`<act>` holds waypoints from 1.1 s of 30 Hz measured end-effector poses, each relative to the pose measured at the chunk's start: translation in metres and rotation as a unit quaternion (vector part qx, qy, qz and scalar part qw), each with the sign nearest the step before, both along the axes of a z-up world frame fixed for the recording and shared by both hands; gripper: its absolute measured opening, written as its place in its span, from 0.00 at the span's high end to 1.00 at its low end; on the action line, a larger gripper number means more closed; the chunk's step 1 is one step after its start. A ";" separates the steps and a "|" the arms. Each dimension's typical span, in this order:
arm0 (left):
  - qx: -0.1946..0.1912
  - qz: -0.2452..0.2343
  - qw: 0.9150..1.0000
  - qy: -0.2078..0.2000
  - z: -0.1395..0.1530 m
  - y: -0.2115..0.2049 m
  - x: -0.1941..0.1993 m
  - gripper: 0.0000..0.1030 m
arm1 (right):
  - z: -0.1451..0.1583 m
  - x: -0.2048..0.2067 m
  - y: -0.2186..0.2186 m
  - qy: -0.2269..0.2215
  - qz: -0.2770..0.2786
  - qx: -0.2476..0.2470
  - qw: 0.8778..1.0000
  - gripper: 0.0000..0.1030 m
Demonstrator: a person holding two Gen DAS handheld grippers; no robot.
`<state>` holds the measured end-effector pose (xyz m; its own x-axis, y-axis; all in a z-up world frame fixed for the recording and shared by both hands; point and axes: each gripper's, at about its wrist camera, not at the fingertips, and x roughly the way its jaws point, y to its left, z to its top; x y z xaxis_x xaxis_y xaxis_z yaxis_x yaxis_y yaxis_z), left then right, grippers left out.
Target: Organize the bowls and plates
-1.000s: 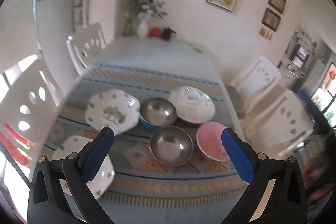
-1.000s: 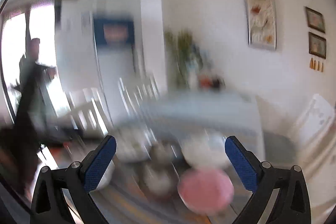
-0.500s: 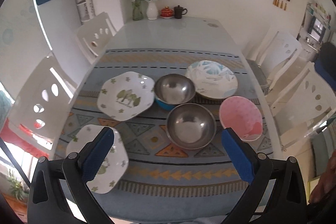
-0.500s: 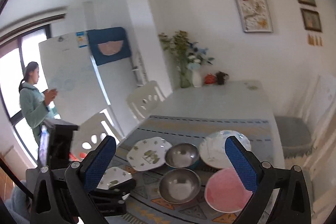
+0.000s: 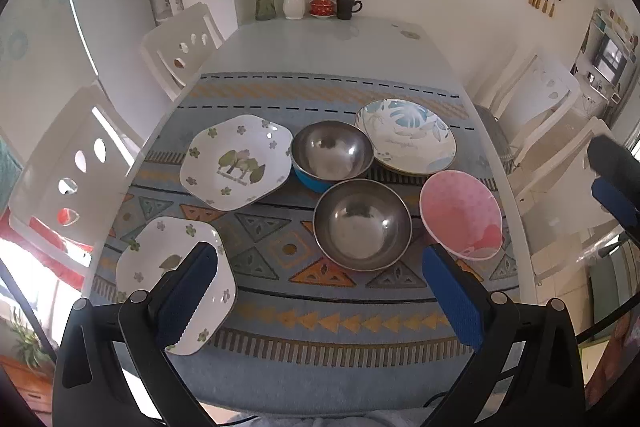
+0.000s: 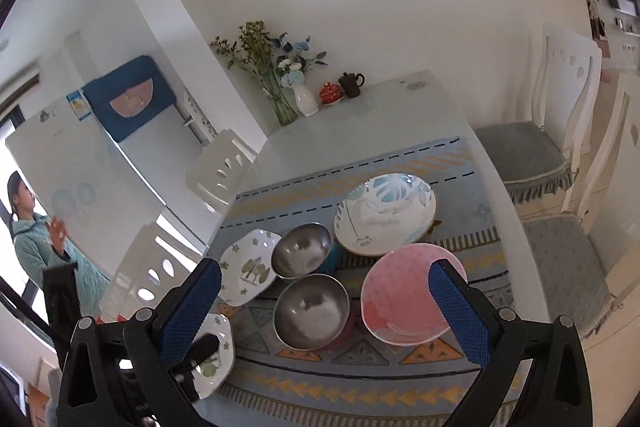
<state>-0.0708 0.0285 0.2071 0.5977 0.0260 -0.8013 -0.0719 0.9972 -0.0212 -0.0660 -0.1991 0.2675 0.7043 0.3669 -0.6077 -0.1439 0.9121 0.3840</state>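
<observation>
Both grippers hang above the near edge of the table (image 5: 320,39), and no dish is lifted yet, so I judge the step in hand is to choose the first piece and approach it. The left gripper (image 5: 320,291) is released, with its blue pads wide apart and nothing between them; the right gripper (image 6: 324,311) is also released and empty.

All six dishes lie on the patterned cloth (image 5: 320,311). The near flower plate (image 5: 152,267) sits at the front left corner, partly behind the left pad. The far flower plate (image 5: 236,163) is behind it, and beside that one stands the steel bowl with blue outside (image 5: 332,155). The second steel bowl (image 5: 362,223) is in front, the leaf plate (image 5: 406,143) at the back right, and the pink bowl (image 5: 460,215) at the right edge.

To do it well, I would pair equal shapes: take one flower plate by its rim and set it flat on the other, then nest one steel bowl in the other. The pads should close on the rim only, because the glaze and the steel probably slip.

The left view shows the whole near flower plate and the cloth fringe. The right view shows the pink bowl (image 6: 412,295) more closely, a woman in a green coat (image 6: 40,239) at the left, and the left gripper's tip above the near plate (image 6: 216,355)
</observation>
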 end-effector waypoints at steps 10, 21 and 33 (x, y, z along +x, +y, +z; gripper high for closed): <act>-0.010 0.000 1.000 0.007 -0.002 0.007 0.001 0.01 | -0.004 0.000 0.006 0.027 -0.007 -0.013 1.000 0.00; 0.000 -0.019 1.000 0.024 -0.005 0.013 0.001 0.01 | -0.021 -0.009 0.011 0.057 -0.017 0.014 0.998 0.00; -0.007 -0.003 1.000 0.019 -0.007 0.041 0.000 0.01 | -0.029 0.000 0.030 0.071 -0.011 0.023 0.997 0.00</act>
<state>-0.0709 0.0700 0.2003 0.5669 0.0109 -0.8237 -0.0671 0.9972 -0.0330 -0.0657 -0.1688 0.2380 0.6199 0.3827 -0.6850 -0.0655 0.8952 0.4408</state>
